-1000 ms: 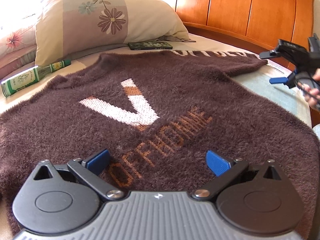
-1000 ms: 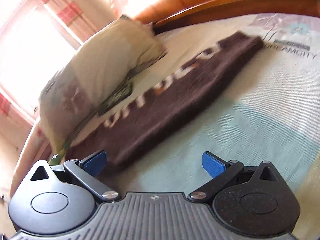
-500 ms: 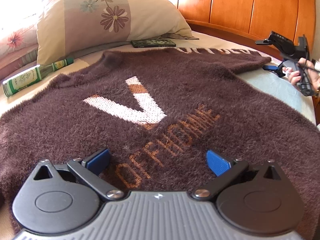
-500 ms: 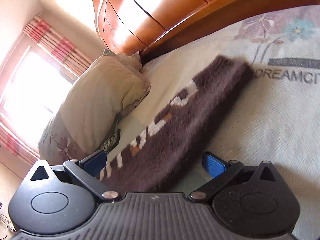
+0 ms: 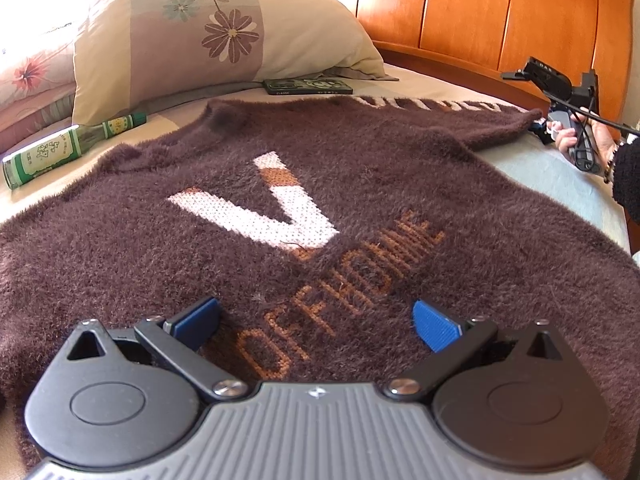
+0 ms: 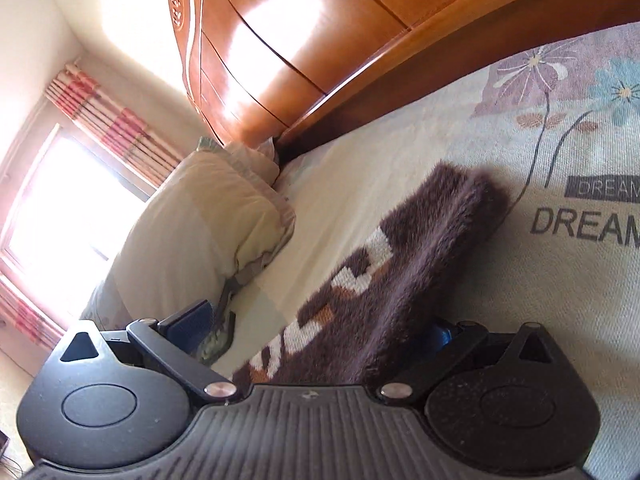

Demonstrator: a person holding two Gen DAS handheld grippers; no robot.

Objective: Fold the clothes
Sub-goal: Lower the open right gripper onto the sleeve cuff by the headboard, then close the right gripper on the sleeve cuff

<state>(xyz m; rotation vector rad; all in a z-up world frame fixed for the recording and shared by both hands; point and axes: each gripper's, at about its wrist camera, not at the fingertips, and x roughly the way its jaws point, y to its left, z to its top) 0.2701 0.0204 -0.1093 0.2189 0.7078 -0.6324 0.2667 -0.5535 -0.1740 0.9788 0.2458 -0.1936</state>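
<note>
Right wrist view: right gripper [image 6: 320,336] spread wide astride the fuzzy brown knit sweater's [image 5: 320,208] sleeve [image 6: 432,248], not closed; left gripper [image 5: 316,316] wide over the hem on the bed; judged sleeve-fold step, next needs pinching the cuff.

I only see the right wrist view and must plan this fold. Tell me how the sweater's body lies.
Observer: The sweater is spread flat, front up, with its white V showing.
Operator: Report the left gripper.
Observer: The left gripper is open above the hem, at the OFFHOME lettering.
Operator: Name any clutter near the shoulder.
Observer: A green bottle lies on its side beside the pillow.
</note>
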